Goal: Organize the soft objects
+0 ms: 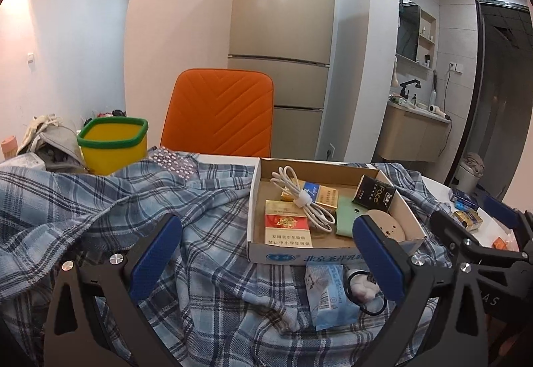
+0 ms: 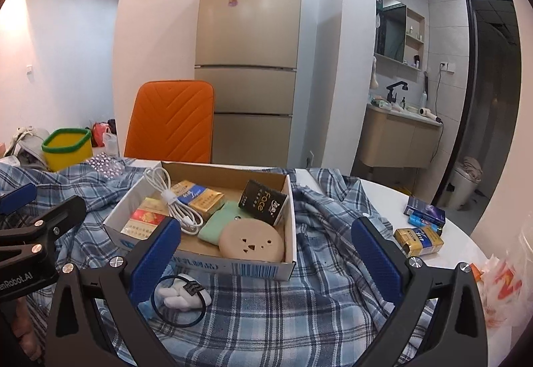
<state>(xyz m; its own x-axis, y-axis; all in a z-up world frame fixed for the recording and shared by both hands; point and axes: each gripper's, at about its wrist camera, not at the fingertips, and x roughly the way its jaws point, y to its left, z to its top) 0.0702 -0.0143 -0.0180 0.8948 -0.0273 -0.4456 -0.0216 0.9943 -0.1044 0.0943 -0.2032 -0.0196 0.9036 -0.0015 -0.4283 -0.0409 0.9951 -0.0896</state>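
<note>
Below the open right gripper [image 2: 266, 253], the plaid shirt [image 2: 299, 310] lies spread.

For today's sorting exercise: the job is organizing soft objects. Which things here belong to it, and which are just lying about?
Belong to the job:
plaid shirt
hair tie
tissue pack
cardboard box

Just lying about:
yellow bin
orange chair
fridge
cigarette packs on the table

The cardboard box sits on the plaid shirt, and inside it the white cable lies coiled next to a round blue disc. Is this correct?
Not quite. The round disc is beige, not blue, as the right wrist view shows. The rest holds: the cardboard box sits on the plaid shirt, with the coiled white cable inside.
</note>
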